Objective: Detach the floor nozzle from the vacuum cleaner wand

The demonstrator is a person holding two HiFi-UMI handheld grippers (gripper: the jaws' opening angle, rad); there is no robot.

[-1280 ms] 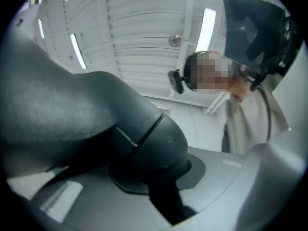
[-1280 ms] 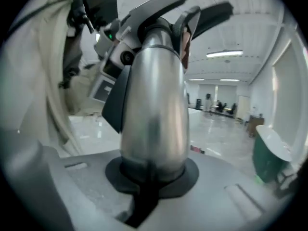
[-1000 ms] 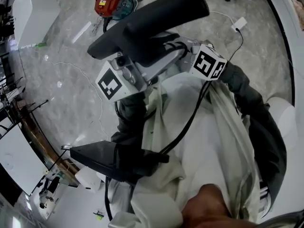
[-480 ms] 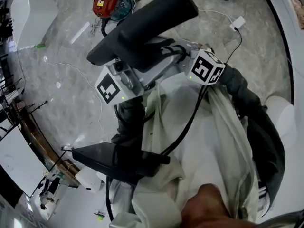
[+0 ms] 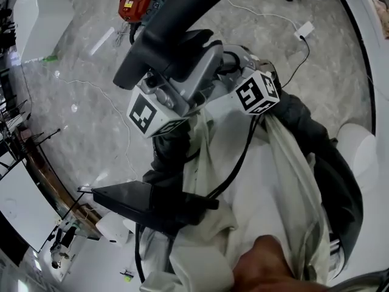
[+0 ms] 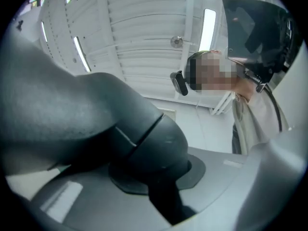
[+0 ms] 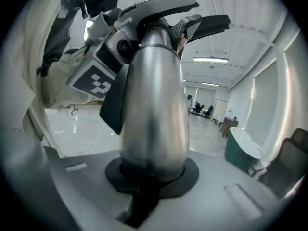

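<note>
Black plastic floor nozzle point(image 5: 176, 23) is up in the air in front of me, its long bar slanting from lower left to upper right in the head view, well above the grey marble floor point(image 5: 79, 120). My left gripper point(image 6: 159, 186) has its jaws clamped on the nozzle's dark rounded neck point(image 6: 144, 143), which fills the whole gap between them. My right gripper point(image 7: 147, 186) has its jaws closed on the silver metal wand point(image 7: 154, 105). That tube rises straight out from between them and runs up into the nozzle's neck. As far as I can see, nozzle and wand are joined.

In the head view the left gripper's marker cube point(image 5: 143, 114) sits lower. The right gripper's marker cube point(image 5: 255, 93) is near it, just beside my dark sleeve point(image 5: 316, 132). From the right gripper view the left cube shows just beside the tube's upper end, with the nozzle's black edges fanned out above.

Down on the floor, an orange-red and teal machine point(image 5: 137, 2) lies by the top edge. A white adapter block point(image 5: 306, 29) with a thin cable sits off to the right, well apart from it. A flat black device point(image 5: 140, 202) juts out low down, against my pale coat point(image 5: 267, 193).
</note>
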